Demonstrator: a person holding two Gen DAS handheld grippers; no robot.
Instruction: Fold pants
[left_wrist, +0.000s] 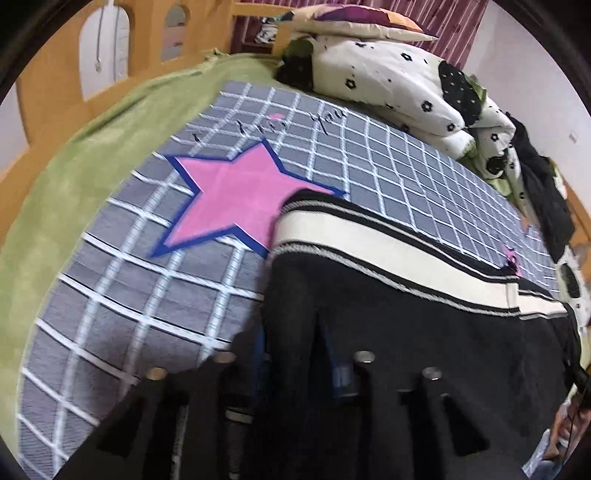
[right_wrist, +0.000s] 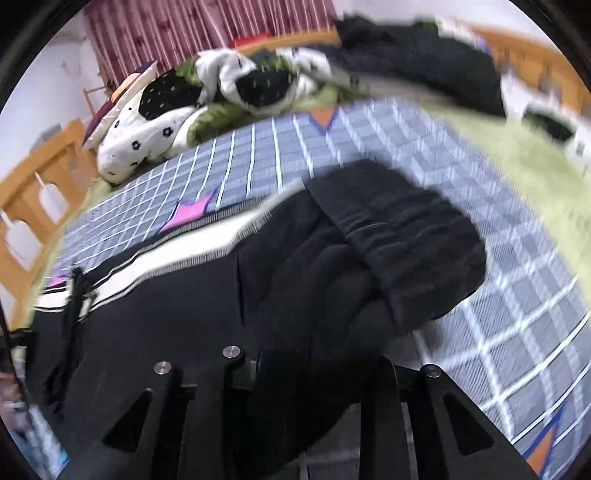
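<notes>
Black pants (left_wrist: 406, 332) with a cream side stripe (left_wrist: 388, 243) lie across a grey checked blanket (left_wrist: 147, 295) on a bed. My left gripper (left_wrist: 291, 343) sits at the near edge of the pants, its dark fingers merging with the black cloth, so the jaws' state is unclear. In the right wrist view the pants (right_wrist: 332, 266) bunch up at the waistband (right_wrist: 399, 229). My right gripper (right_wrist: 306, 369) has black cloth lying between and over its fingers and looks shut on the pants.
A pink star (left_wrist: 236, 199) is printed on the blanket. A green sheet (left_wrist: 74, 155) lies beneath it. A bundled white flowered duvet (left_wrist: 406, 81) and dark clothes (left_wrist: 546, 184) lie at the far side. A wooden bed frame (left_wrist: 66, 55) borders the bed.
</notes>
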